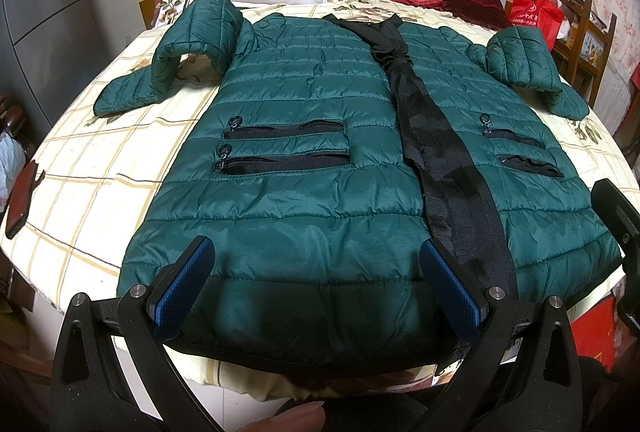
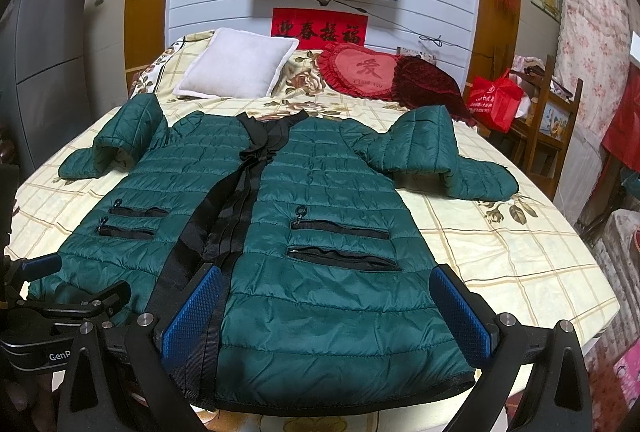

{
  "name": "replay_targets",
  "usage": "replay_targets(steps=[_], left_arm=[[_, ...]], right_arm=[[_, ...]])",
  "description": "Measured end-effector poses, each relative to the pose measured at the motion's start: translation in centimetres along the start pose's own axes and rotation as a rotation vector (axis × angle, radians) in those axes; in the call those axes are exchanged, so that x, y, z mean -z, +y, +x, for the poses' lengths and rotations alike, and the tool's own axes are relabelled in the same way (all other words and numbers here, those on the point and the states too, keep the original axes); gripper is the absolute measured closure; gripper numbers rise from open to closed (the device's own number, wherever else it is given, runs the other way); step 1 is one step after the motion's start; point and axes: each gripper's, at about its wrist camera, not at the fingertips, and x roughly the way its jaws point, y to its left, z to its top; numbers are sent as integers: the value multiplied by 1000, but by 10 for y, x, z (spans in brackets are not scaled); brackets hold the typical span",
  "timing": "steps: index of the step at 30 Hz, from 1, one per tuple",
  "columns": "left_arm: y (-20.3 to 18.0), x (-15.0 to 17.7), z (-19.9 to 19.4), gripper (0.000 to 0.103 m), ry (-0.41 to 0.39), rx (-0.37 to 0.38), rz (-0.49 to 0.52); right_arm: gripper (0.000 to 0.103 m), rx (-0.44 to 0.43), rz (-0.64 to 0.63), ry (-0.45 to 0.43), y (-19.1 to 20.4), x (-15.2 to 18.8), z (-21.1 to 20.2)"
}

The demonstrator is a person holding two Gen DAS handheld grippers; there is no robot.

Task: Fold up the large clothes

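- Green puffer jacket (image 1: 320, 135) lies flat, front up, on my bed (image 1: 100, 191), hem toward me, collar toward the pillows.
- My left gripper (image 1: 316, 284): fingers spread wide, over the hem's left half, gripping nothing.
- My right gripper (image 2: 326, 308): also spread wide, over the hem's right half, beside the black zipper strip (image 2: 236, 216).
- Both sleeves bent, cuffs resting on the bedsheet.
- White pillow (image 2: 236, 65) and red heart cushion (image 2: 362, 71) lie beyond the collar.

A green jacket (image 2: 320, 244) lies front-up across the bed (image 2: 520, 256), sleeves bent (black zipper strip down the middle). The right gripper (image 2: 326, 306) hangs over its hem, blue-padded fingers (image 2: 192, 316) spread wide.
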Motion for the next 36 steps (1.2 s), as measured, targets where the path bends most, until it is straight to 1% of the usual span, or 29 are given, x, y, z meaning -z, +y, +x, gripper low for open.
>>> replay_targets(steps=[36], left_arm=[[1,-1,0,0,3,2,-1]], right_arm=[[0,0,-2,0,1,0,0]])
